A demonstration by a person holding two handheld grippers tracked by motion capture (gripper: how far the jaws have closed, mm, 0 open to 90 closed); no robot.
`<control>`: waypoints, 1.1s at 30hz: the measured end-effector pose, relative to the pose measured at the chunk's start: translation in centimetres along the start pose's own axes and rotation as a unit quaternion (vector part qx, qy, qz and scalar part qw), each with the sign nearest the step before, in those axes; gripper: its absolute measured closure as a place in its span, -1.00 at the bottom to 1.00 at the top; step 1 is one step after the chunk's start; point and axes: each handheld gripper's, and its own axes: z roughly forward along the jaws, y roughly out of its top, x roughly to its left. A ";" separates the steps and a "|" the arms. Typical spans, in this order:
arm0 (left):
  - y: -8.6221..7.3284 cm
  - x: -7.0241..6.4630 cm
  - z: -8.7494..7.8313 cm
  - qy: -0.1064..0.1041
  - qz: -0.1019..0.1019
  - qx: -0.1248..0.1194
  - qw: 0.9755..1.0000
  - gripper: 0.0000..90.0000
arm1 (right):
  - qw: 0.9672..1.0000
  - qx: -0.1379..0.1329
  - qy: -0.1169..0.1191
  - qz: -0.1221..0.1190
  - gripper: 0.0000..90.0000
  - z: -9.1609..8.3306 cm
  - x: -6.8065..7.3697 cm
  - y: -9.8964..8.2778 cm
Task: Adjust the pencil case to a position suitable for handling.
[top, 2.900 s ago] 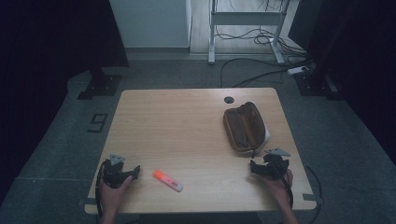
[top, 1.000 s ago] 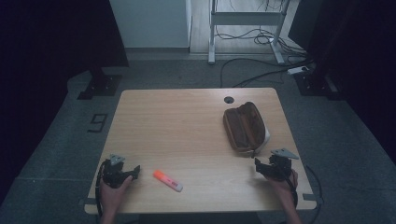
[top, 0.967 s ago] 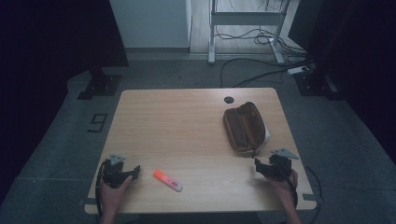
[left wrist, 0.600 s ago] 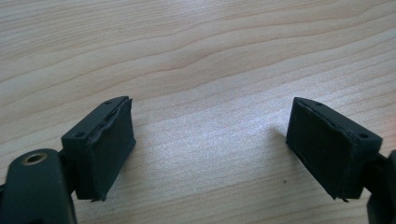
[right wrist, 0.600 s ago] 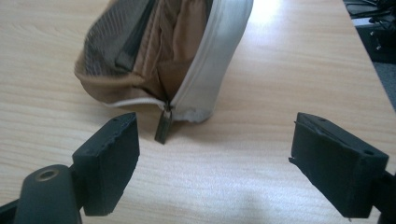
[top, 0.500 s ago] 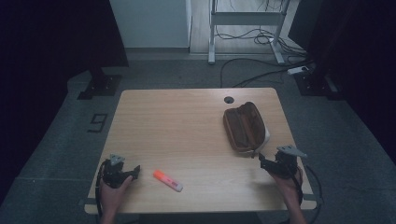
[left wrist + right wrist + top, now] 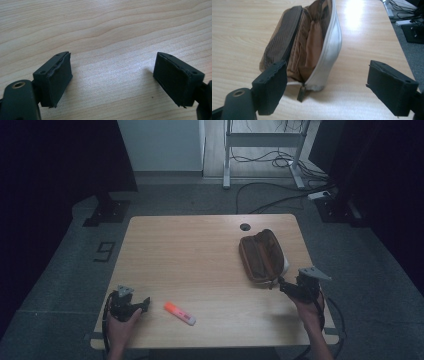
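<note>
Reaching toward the open pouch (image 7: 262, 256) near the table's (image 7: 200, 250) right edge, we are holding the right gripper (image 7: 283, 285) wide open and empty. We are resting the left gripper (image 7: 146, 302), also open and empty, near the marker (image 7: 180, 313), which is lying untouched, so we judge nearly everything is waiting.

dim room: wooden table (image 7: 200, 250) on grey carpet (image 7: 165, 200), cables (image 7: 280, 165) by a white wall (image 7: 160, 145).

A wooden table (image 7: 200, 250) stands on grey floor (image 7: 170, 200) strewn with cables (image 7: 270, 202).
</note>
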 end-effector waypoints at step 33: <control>0.0 0.0 0.0 0.000 0.000 0.000 1.000 -0.67 | 1.000 0.020 -0.006 0.013 -0.42 6.8 -0.8 2.6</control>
